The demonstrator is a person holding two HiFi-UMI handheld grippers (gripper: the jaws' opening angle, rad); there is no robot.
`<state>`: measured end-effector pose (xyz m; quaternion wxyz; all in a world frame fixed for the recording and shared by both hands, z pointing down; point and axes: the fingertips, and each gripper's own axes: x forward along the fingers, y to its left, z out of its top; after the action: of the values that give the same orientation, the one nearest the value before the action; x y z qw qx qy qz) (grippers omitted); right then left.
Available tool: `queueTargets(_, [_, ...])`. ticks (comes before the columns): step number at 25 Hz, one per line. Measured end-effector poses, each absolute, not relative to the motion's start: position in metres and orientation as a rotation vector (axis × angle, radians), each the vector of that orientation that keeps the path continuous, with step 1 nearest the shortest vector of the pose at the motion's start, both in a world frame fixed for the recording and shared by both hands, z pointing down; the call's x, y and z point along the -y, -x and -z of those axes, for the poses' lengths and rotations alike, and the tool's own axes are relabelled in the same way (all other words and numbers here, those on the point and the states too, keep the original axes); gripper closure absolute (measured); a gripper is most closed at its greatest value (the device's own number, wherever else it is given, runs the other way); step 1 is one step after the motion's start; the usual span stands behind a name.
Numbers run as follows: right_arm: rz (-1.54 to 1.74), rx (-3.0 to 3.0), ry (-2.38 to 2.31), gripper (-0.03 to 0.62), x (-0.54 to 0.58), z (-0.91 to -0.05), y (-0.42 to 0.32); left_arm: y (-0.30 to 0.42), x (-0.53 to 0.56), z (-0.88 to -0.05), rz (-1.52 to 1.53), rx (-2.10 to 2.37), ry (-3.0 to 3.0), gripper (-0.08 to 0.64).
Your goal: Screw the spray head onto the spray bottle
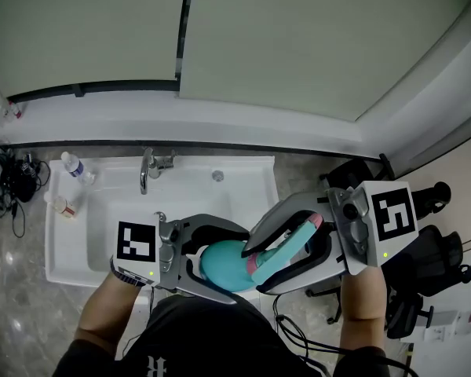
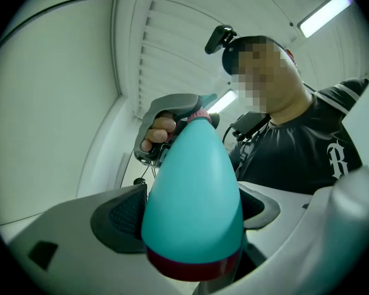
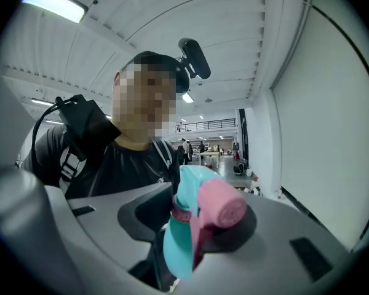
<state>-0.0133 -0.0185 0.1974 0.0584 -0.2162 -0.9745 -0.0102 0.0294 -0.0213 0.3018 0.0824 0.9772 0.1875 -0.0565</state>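
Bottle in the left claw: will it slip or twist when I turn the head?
Probably slippery: the bottle is smooth, glossy and tapered, so it could twist or slide in the left claw. Likely light for its size: it looks like moulded plastic, which may give if squeezed hard.

Spray bottle (image 2: 192,189): turquoise body, dark red band round base
Spray head (image 3: 186,251): turquoise shell, pink nozzle, magenta collar
Left gripper (image 1: 239,264), right gripper (image 1: 257,267): pale grey shells, dark grey dimpled pads (image 2: 120,217)
Marker cubes (image 1: 136,242): black squares on white
Sink (image 1: 243,181): white
Countertop (image 1: 16,289): mottled grey stone
Small bottle (image 1: 77,168): clear, cap possibly blue
Shirt (image 2: 320,152): black, white letter
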Motion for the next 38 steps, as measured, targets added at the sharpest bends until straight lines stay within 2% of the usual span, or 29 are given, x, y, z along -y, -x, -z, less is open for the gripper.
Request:
queueTargets(12, [0.036, 2.838, 0.133, 0.442, 0.053, -0.206, 0.024, -0.021, 0.058, -0.310, 0.030, -0.154, -3.078, 0.141])
queueTargets(24, [-0.155, 2.759, -0.721, 0.442, 0.123, -0.230, -0.003, -0.010, 0.127, -0.322, -0.319, 0.954, -3.126, 0.141])
queueTargets(27, [-0.387, 2.827, -0.695, 0.442, 0.126, -0.230, -0.005, -0.014, 0.125, -0.322, -0.259, 0.913, -3.129, 0.141])
queueTargets(31, [-0.511, 2.873, -0.664, 0.442, 0.127, -0.229, -0.005, -0.015, 0.124, -0.322, -0.217, 0.876, -3.118, 0.141])
queueTargets(34, [-0.542, 2.875, -0.807, 0.442, 0.140, -0.234, -0.002, -0.009, 0.133, -0.329, -0.222, 0.904, -3.079, 0.141])
queueTargets(38, [-0.631, 2.839, -1.071, 0.442, 0.156, -0.244, -0.011, -0.003, 0.149, -0.336, -0.378, 1.135, -3.053, 0.141])
